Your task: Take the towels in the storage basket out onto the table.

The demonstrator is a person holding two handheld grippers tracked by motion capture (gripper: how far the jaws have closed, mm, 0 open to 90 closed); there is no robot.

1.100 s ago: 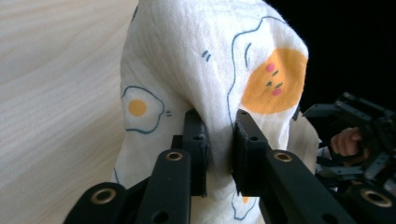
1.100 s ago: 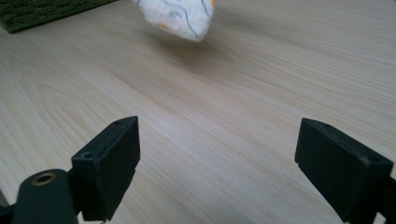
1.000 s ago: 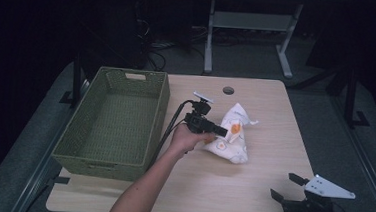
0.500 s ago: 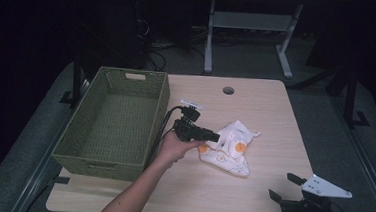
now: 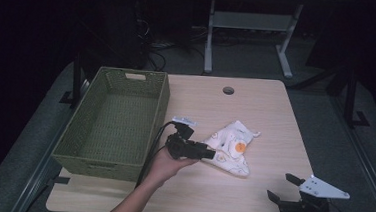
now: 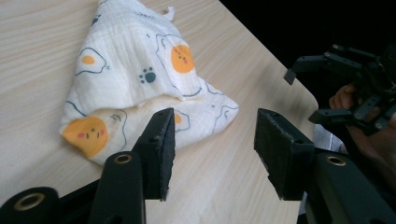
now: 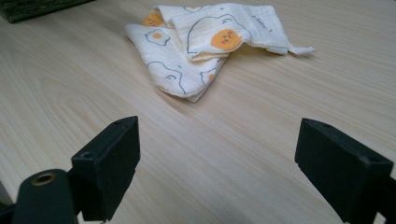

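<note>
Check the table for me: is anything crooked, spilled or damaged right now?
Nothing spilled or damaged. The egg-print cloth lies crumpled and unevenly folded on the table beside the green basket, not in it. The left tool, whose jaws have just been opening, holds nothing.

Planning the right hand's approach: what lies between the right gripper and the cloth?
Only bare table between right gripper and cloth, in the right gripper view.

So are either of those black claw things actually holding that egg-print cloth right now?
No. The left gripper has just been opening, jaws empty beside the white egg-print cloth. The right gripper stands open, well apart from it.
</note>
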